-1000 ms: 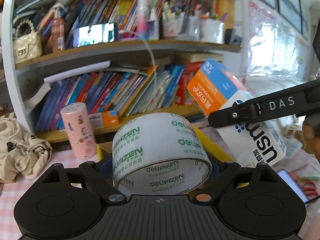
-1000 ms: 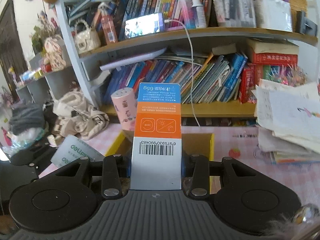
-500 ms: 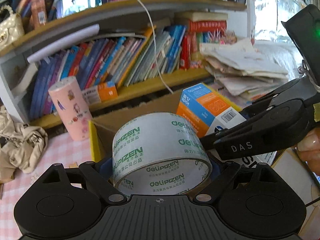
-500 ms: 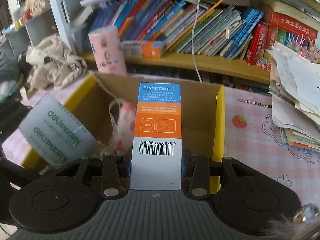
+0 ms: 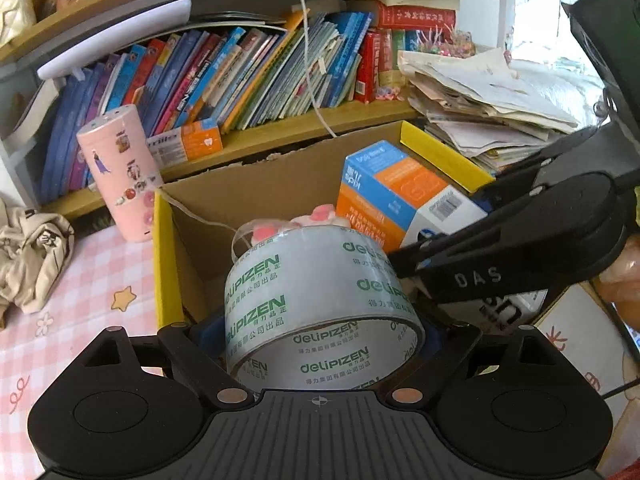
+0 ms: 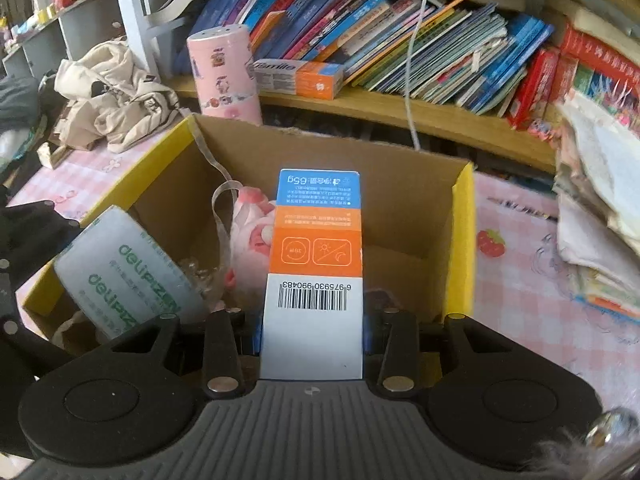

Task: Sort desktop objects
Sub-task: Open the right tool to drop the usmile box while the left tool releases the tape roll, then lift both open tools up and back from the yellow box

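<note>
My left gripper [image 5: 320,332] is shut on a roll of clear tape [image 5: 316,300] printed with green "delipizen". It holds the roll over the near left part of an open cardboard box [image 5: 276,176] with yellow flap edges. My right gripper [image 6: 314,328] is shut on a blue, orange and white carton [image 6: 316,256] and holds it over the same box [image 6: 404,184]. The carton [image 5: 396,196] and the right gripper [image 5: 520,236] show at the right of the left wrist view. The tape roll [image 6: 124,272] shows at the left of the right wrist view. A pink and white soft item [image 6: 250,236] lies inside the box.
A pink cylinder [image 5: 120,172] stands behind the box's left corner by a shelf of books [image 5: 240,68]. A white cable [image 6: 412,80] hangs down to the box's back. A pile of papers [image 6: 600,208] lies at the right, and beige cloth [image 6: 112,92] at the left.
Both grippers have come down and forward toward the box. The tape roll and the carton now hang low over its opening. Both grips are unchanged.
</note>
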`<state>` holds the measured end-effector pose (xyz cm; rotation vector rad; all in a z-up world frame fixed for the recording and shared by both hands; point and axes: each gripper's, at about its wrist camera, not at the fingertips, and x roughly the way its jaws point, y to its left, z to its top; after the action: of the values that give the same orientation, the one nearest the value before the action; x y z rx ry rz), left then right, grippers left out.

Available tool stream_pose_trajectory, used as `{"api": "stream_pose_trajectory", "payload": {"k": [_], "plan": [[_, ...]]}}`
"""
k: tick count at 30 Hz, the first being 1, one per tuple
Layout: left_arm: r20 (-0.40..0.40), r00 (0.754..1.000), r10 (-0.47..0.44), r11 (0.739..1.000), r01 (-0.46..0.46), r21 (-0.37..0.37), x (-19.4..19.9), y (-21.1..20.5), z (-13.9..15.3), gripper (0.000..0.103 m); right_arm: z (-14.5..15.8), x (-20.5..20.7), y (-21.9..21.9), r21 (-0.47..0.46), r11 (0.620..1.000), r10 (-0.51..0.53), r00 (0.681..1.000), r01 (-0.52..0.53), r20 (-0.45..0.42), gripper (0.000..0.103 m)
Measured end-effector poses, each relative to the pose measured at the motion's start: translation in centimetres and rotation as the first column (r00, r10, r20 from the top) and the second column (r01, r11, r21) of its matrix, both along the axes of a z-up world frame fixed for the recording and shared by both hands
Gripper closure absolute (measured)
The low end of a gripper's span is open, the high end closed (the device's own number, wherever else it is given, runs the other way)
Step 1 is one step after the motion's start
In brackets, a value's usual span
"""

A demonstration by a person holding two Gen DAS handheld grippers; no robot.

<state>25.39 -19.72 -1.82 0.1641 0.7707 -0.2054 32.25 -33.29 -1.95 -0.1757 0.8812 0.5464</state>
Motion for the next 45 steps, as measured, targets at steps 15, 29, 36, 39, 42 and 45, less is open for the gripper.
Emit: {"api": "stream_pose_trajectory", "payload": {"k": [15,29,36,39,42,45], "plan": [[0.154,0.987,0.037,0.999,-0.041,0.024,-4.1,0.3,3.4,0.006,3.9,-2.9,-1.7,0.127,0.990,-0.077,0.992,0.064,0.102,0.028],[0.197,0.966,0.170,0.985,-0.161,-0.059,-9.9,2.1,5.0,0.006,4.8,-8.9,-3.7,0.140,0.984,-0.135,0.973,0.109,0.185,0.019],[0.155,0.955,0.252,0.966,-0.241,-0.091,-12.3,3.9,3.5,0.006,2.7,-12.8,-2.6,0.112,0.979,-0.188,0.967,0.171,0.172,0.017],[0.134,0.951,0.278,0.960,-0.270,-0.076,-13.4,4.3,2.7,0.006,1.3,-14.8,-1.7,0.076,0.979,-0.201,0.967,0.191,0.159,0.016],[0.114,0.958,0.262,0.964,-0.256,-0.071,-14.6,4.7,2.2,0.006,0.3,-16.5,-0.8,0.038,0.980,-0.201,0.970,0.198,0.136,0.015],[0.110,0.963,0.248,0.968,-0.242,-0.060,-15.3,5.2,2.2,0.006,0.1,-17.6,-0.1,0.025,0.978,-0.209,0.970,0.207,0.123,0.013]]}}
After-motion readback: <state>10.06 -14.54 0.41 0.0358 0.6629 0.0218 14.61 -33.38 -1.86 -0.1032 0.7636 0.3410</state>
